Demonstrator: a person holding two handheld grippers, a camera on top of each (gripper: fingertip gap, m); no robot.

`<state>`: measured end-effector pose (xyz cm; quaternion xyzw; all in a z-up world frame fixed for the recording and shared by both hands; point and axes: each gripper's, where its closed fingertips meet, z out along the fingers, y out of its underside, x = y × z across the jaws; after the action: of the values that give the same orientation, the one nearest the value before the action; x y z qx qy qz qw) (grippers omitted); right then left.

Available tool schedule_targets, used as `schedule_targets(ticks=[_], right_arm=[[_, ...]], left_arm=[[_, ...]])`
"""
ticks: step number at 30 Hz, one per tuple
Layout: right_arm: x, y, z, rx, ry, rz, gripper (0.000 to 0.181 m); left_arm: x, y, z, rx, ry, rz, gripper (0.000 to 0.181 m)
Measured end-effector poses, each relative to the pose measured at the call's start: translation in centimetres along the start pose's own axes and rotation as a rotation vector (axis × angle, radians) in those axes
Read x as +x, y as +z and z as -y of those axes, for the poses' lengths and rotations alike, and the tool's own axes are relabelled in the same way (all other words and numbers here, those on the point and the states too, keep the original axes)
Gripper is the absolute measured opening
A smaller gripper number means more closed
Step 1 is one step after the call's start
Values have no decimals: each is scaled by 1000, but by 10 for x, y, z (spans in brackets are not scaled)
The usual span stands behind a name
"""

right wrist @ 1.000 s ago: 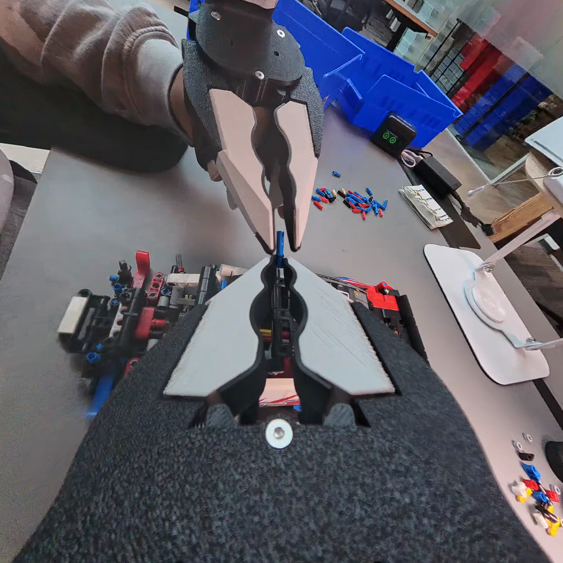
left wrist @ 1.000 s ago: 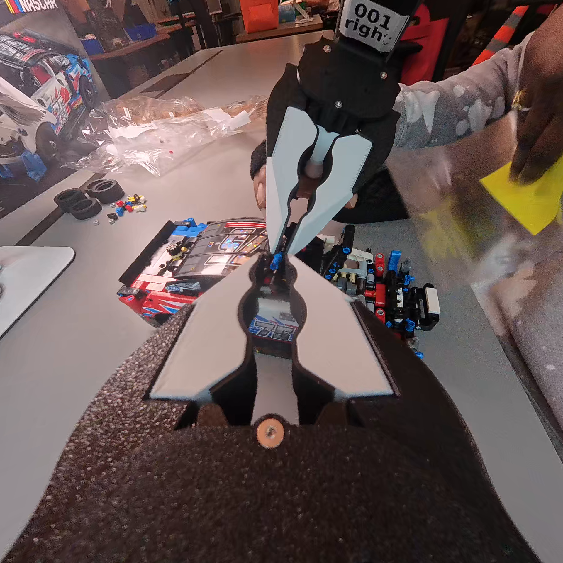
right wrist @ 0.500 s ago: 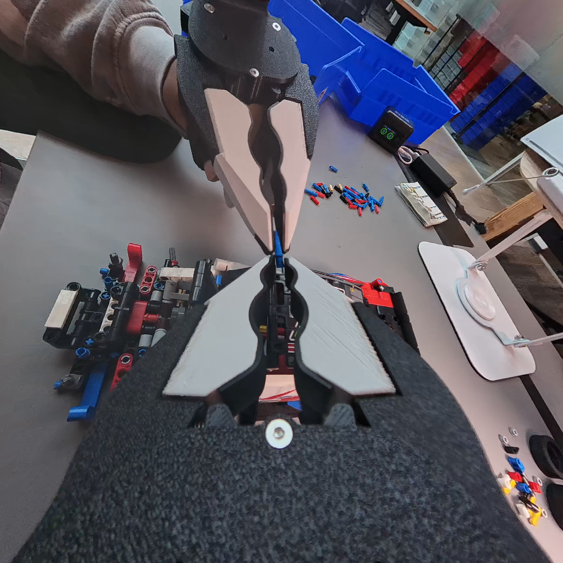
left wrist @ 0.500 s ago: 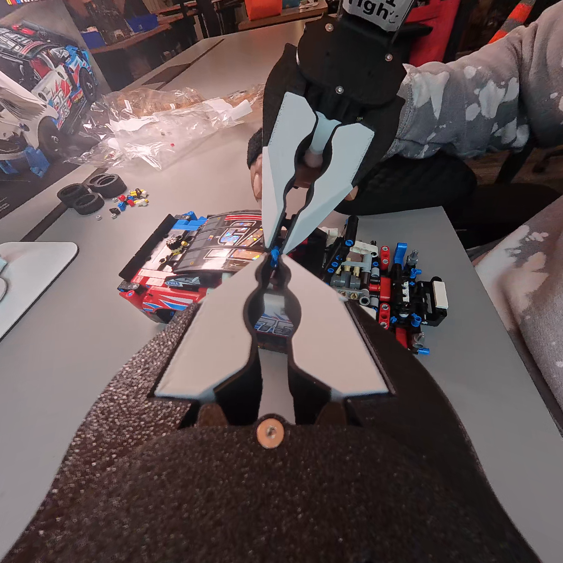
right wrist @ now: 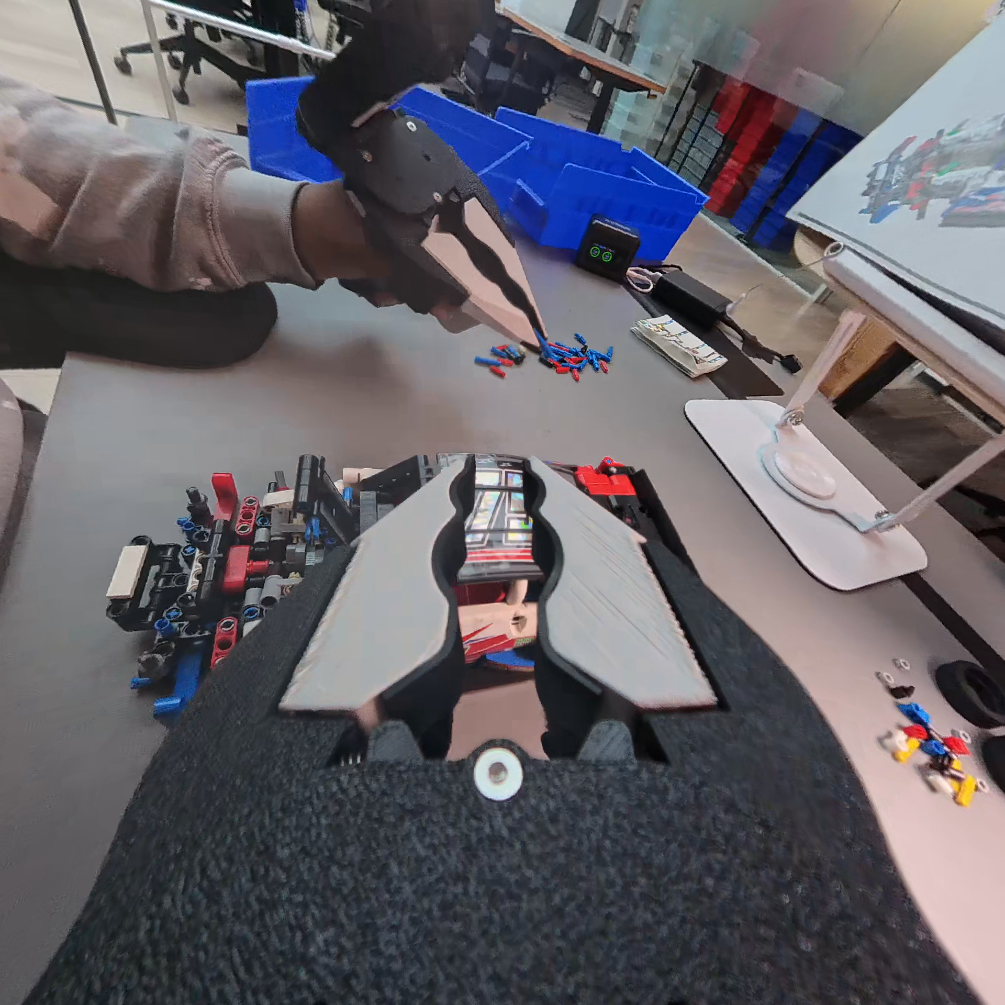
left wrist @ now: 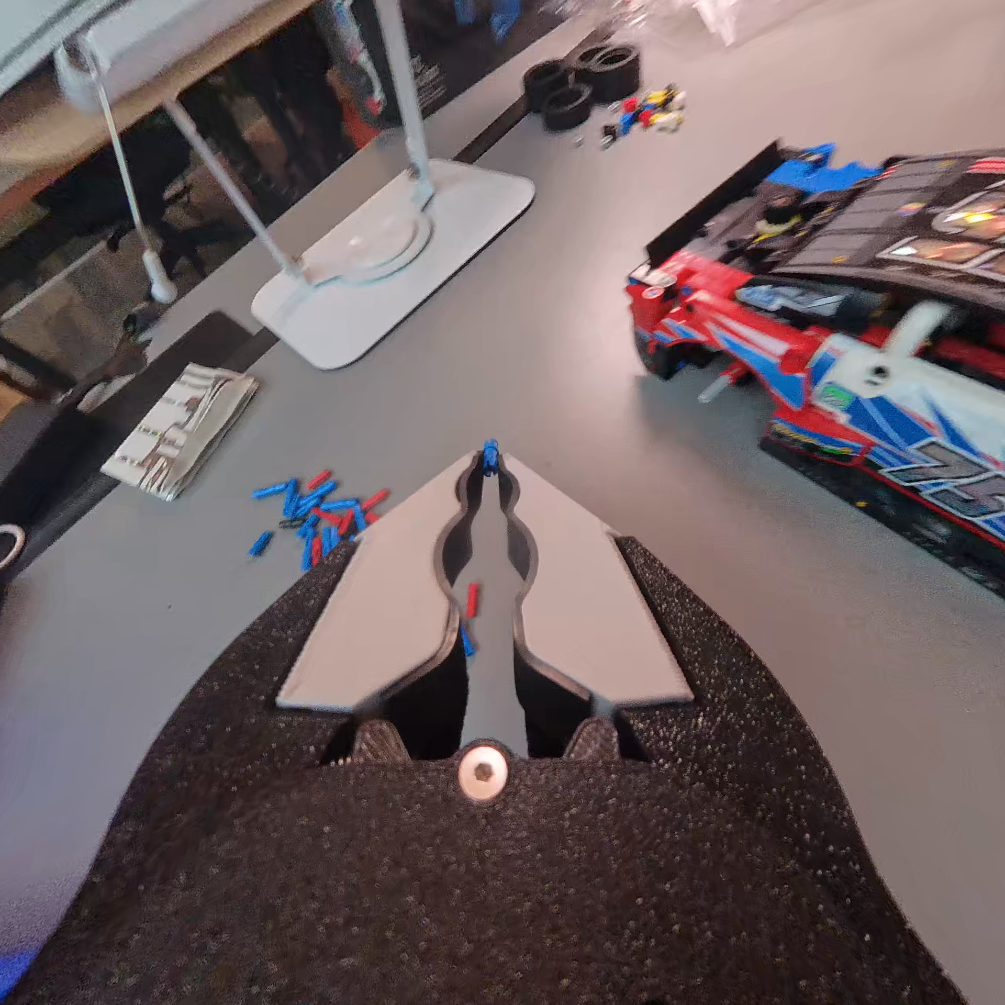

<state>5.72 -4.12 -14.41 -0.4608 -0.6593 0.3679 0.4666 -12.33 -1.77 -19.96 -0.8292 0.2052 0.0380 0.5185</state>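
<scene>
My left gripper [left wrist: 489, 469] is shut on a small blue pin [left wrist: 490, 451] that sticks out past its tips. It hangs low over the grey table [left wrist: 544, 380], next to a loose pile of blue and red pins [left wrist: 318, 516]. In the right wrist view the left gripper [right wrist: 537, 333] points down into that pile of pins [right wrist: 565, 356]. My right gripper [right wrist: 499, 462] is open and empty, just above the roof of the red, blue and black brick race car [right wrist: 497, 522]. The car also shows in the left wrist view [left wrist: 848, 337].
A black brick chassis [right wrist: 212, 560] lies left of the car. A white lamp base [right wrist: 805, 489] and a folded paper [right wrist: 677, 345] sit to the right. Blue bins [right wrist: 571, 168] and a small black device [right wrist: 606, 247] stand at the back. Black tyres [left wrist: 582, 81] and small coloured pieces [right wrist: 932, 756] lie near the edge. The grippers' ends are close to 20 centimetres from one another.
The two grippers met tip to tip on the blue pin. My left gripper closed on it and swung away to the pin pile. My right gripper let go and opened.
</scene>
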Motion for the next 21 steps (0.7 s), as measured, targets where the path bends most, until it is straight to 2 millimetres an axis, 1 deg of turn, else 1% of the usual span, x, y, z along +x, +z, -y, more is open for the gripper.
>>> schedule_targets(ticks=[1, 3, 5, 7, 8, 9, 11, 13, 15, 17, 18, 19, 21], right_arm=[[1, -3, -3, -1, 16, -3, 16], [0, -6, -10, -8, 33, -10, 16], [-4, -10, -17, -21, 44, -10, 16], [-7, -15, -23, -40, 48, -12, 16], [-8, -18, -26, -49, 49, -11, 16], [-11, -20, -28, -59, 51, -3, 14], [-18, -26, -28, -72, 59, 15, 12], [-28, -30, -26, -85, 57, 44, 14], [-43, -31, -22, -101, 40, 89, 19], [-58, -29, -17, -107, 5, 124, 23], [-65, -26, -15, -115, -17, 133, 23], [-69, -22, -16, -132, -45, 132, 25], [-73, -12, -23, -183, -122, 110, 28]], left_arm=[[-12, 3, -9, -36, -31, 35, 4], [-28, 8, -23, -96, -98, 64, 7], [-35, 11, -32, -121, -141, 67, 14], [-34, 11, -30, -101, -140, 46, 21], [-29, 10, -26, -78, -137, 21, 25], [-19, 8, -17, -36, -128, -34, 31], [10, -1, 7, 81, -98, -171, 36], [47, -16, 28, 172, -26, -312, 36], [85, -32, 42, 241, 74, -440, 30], [120, -48, 49, 290, 172, -559, 25], [134, -54, 50, 297, 209, -610, 23], [146, -58, 50, 297, 233, -652, 20], [163, -61, 46, 281, 258, -715, 17]])
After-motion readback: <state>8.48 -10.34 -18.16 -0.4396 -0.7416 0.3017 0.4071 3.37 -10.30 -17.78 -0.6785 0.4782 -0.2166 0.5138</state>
